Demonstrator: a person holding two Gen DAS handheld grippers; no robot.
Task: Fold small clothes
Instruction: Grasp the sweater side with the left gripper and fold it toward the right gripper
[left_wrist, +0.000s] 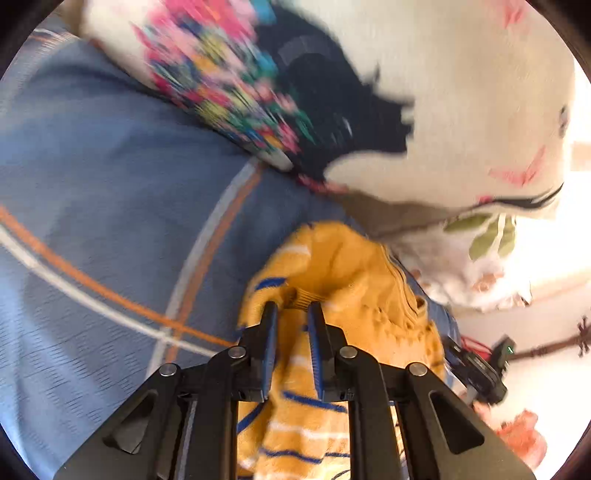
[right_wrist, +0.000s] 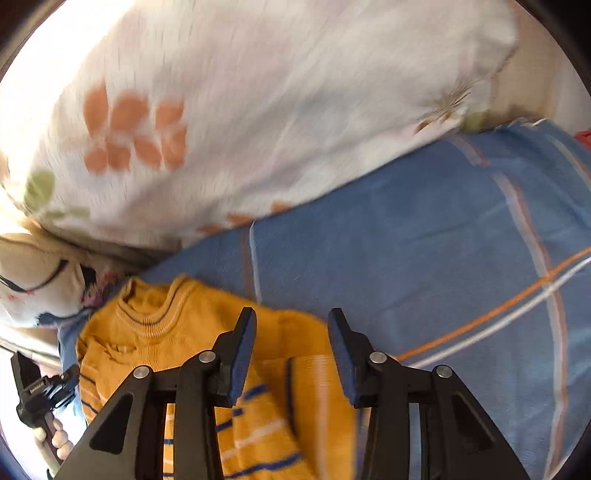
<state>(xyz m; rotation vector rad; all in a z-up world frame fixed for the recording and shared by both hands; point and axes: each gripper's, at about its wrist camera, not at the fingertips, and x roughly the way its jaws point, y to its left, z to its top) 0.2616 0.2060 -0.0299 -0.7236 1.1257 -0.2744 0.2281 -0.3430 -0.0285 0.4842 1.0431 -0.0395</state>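
Left wrist view: the left gripper (left_wrist: 292, 308) sits narrow over the sweater (left_wrist: 343, 280), yellow knit bunched between its 2 pads, though blur hides whether they actually pinch it. Only this view catches the black garment (left_wrist: 325, 103) and the bright floral cloth (left_wrist: 221, 74) beyond the sweater. Right wrist view: the right gripper (right_wrist: 291, 325) hangs parted above the sweater's lower half, pads clear of the knit. Only here does the neckline (right_wrist: 155, 314) show, plus fingers (right_wrist: 61, 439) on the other handle beside the sweater. The sweater lies rumpled on the blue sheet (right_wrist: 424, 236); a white flowered quilt (right_wrist: 240, 110) crowds behind it.
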